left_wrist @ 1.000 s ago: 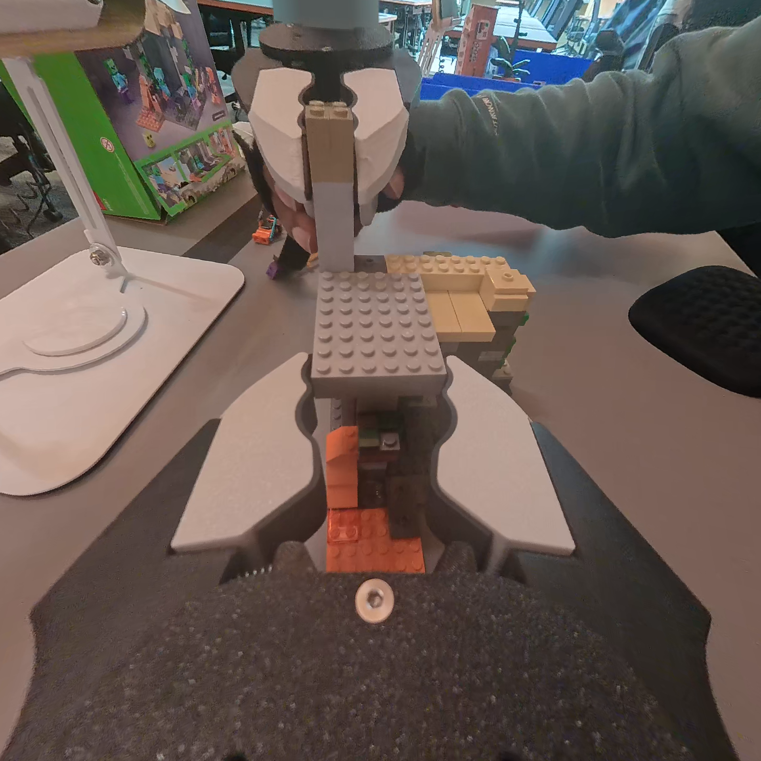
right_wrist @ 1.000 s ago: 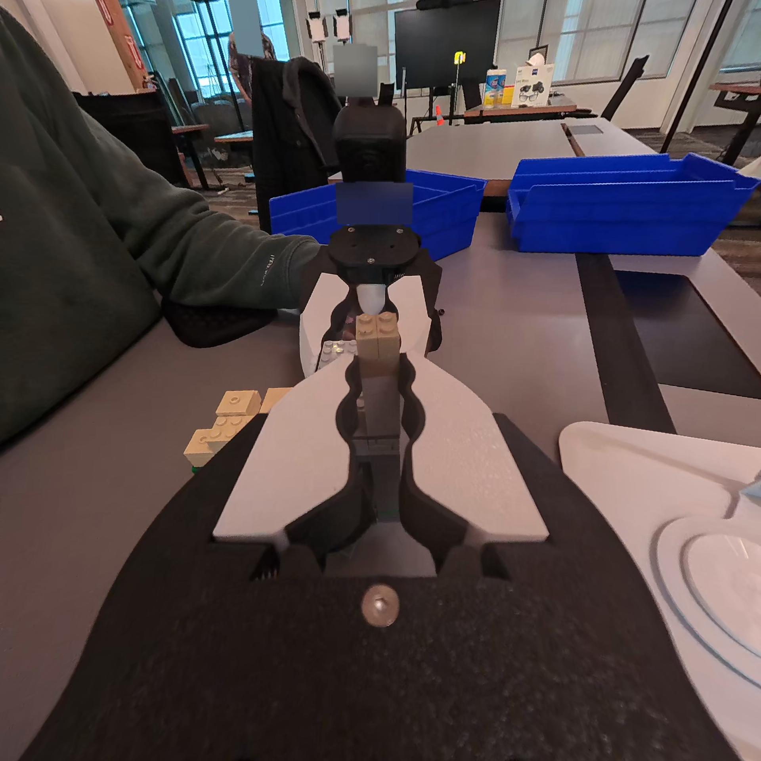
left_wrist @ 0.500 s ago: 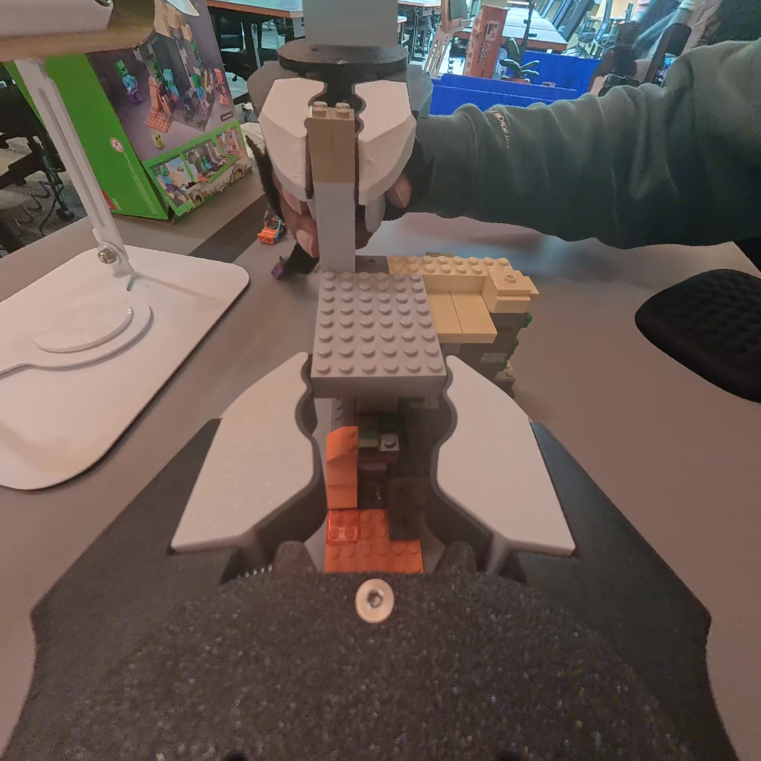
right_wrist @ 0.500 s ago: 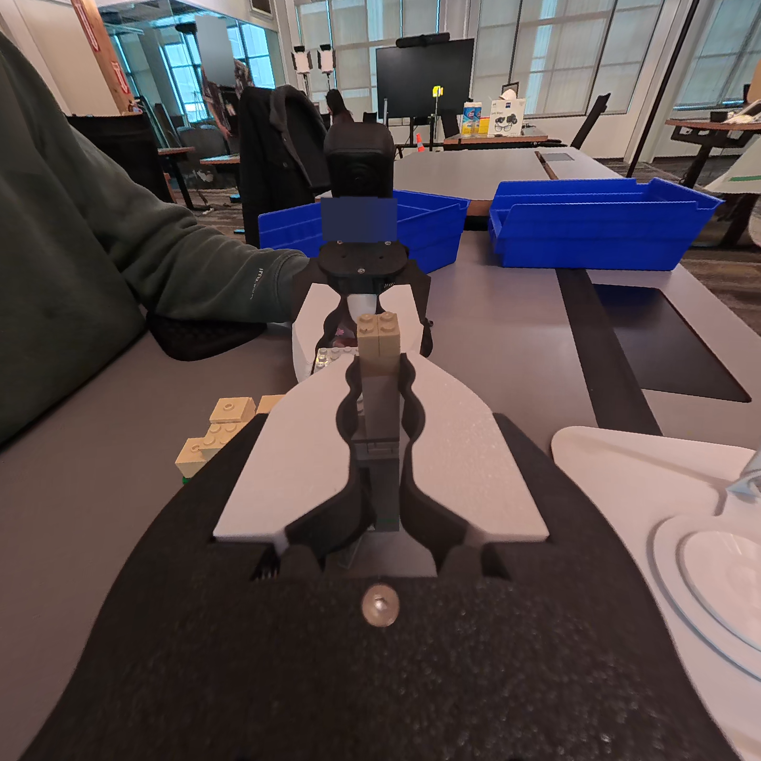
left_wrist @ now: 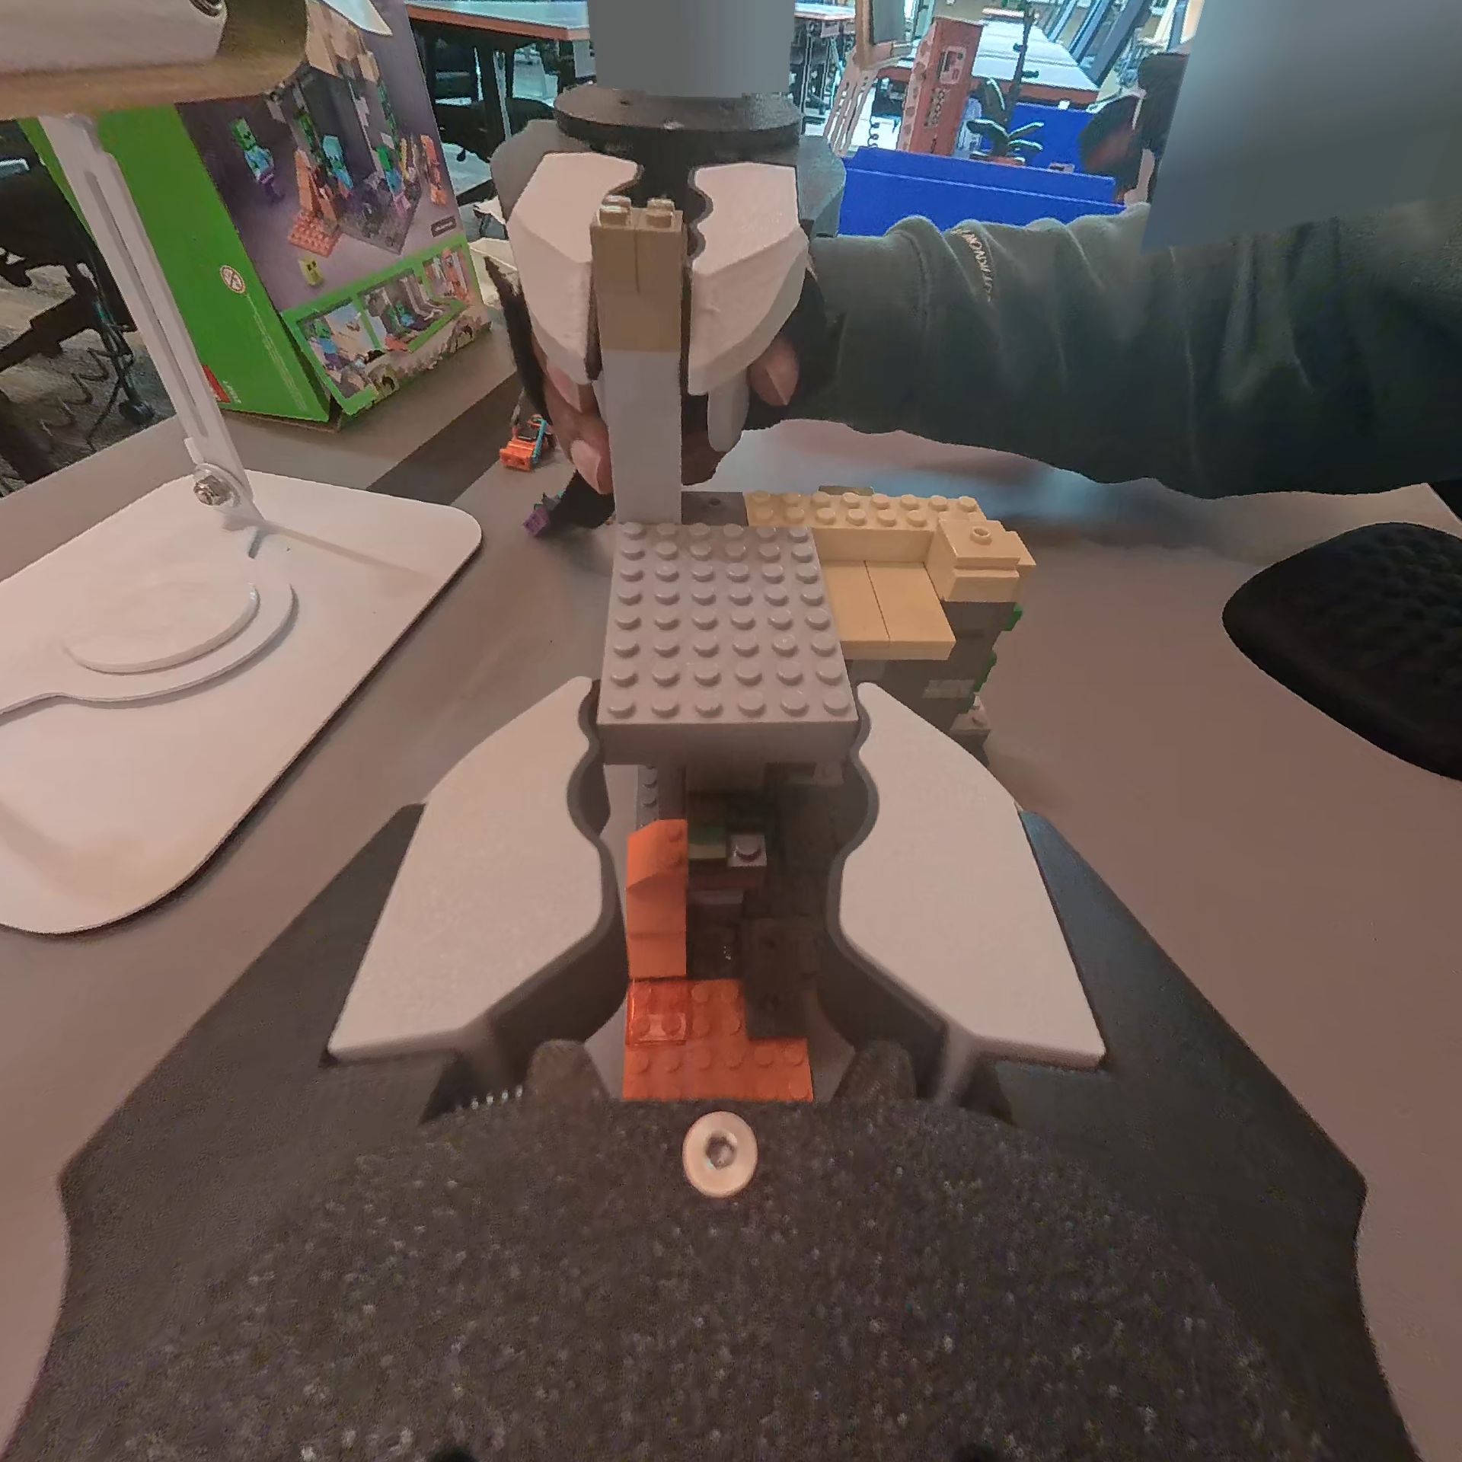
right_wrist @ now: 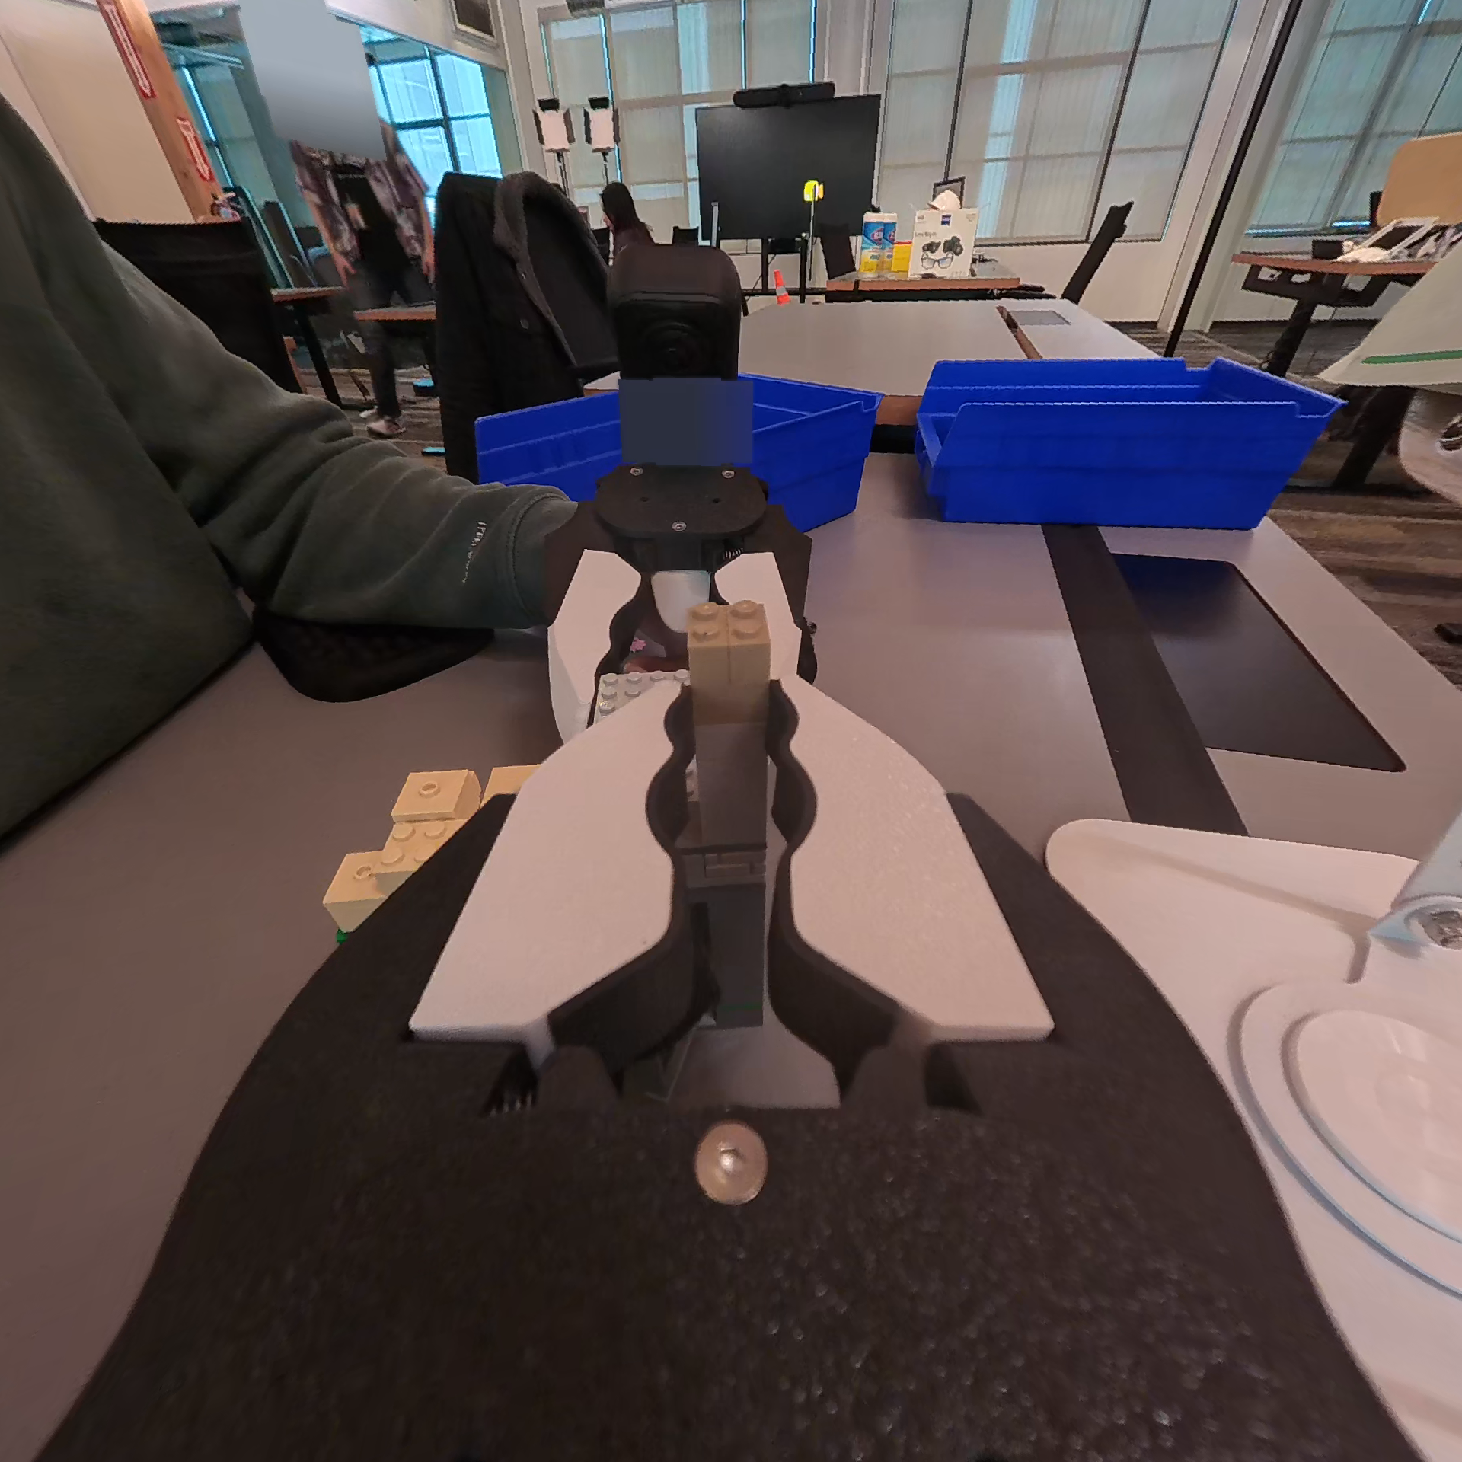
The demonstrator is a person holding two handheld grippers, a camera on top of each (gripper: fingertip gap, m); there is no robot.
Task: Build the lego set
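Left wrist view: my left hand-held gripper (left_wrist: 724, 716) is pinching a brick model (left_wrist: 799, 633) that stands on the grey worktop (left_wrist: 1187, 831). Its two white fingers (left_wrist: 506, 854) press against the side edges of the model's grey studded plate (left_wrist: 724, 625). Orange bricks (left_wrist: 696, 1028) and dark bricks sit under that plate, between the fingers. A tan section (left_wrist: 894, 570) joins the plate on its right. At the plate's far left corner rises an upright pillar (left_wrist: 639, 380), grey below and tan on top. My right hand-held gripper (left_wrist: 641, 316) faces me and clamps that pillar near its top. A white stand base (left_wrist: 158, 633) lies at the worktop's left edge, with a green toy box (left_wrist: 316, 261) behind it. A dark padded rest (left_wrist: 1361, 633) sits at the right edge.

Right wrist view: my right hand-held gripper (right_wrist: 728, 759) has its fingers pressed on both sides of the pillar (right_wrist: 728, 712), whose tan top stands out beyond the fingertips. The left hand-held gripper (right_wrist: 680, 633) shows behind it, and the tan section (right_wrist: 411, 838) peeks out on the left. Blue bins (right_wrist: 1107, 443) line the worktop's far edge.

To handle this well, I judge that the left grip should hold the model steady. The right should keep the pillar upright, so any force runs straight along it rather than prying it sideways.
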